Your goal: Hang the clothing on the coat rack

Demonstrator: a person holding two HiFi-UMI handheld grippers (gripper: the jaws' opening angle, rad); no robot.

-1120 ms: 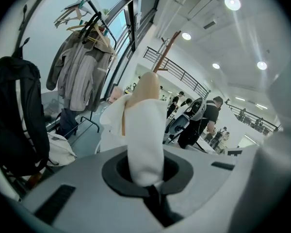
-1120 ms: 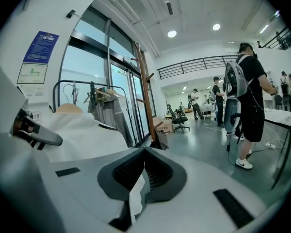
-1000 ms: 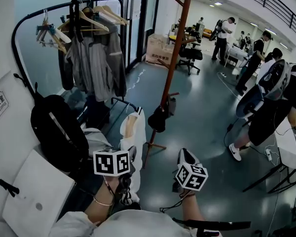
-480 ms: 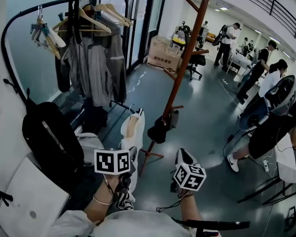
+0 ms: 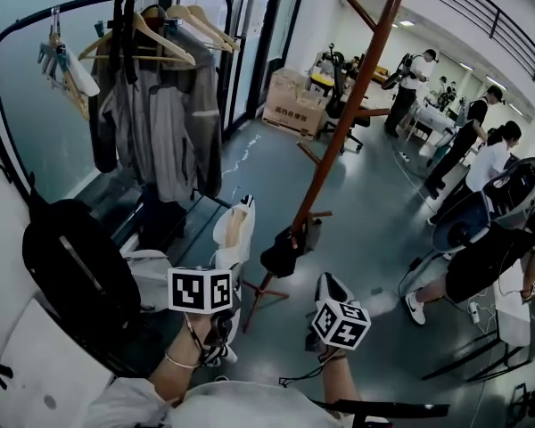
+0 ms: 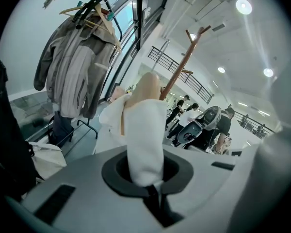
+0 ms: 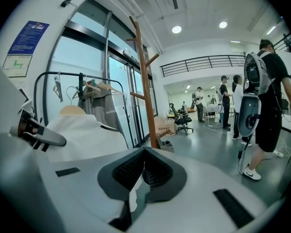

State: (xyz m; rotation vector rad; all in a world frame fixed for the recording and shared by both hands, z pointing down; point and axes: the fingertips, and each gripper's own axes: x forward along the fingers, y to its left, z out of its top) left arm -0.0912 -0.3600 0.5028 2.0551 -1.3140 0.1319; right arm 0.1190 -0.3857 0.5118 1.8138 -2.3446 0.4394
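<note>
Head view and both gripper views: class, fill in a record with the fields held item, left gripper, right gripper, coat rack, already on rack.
held item: white garment on a pale hanger
left gripper: fingers shut on the white garment
right gripper: fingers together, nothing between them
coat rack: tall, brown, wooden; garment not yet on it
already on rack: a black item, low down

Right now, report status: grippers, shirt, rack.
Left gripper shut on white shirt. Right gripper shut, empty. Coat rack ahead, shirt not yet hung. Dark bag on low peg.
</note>
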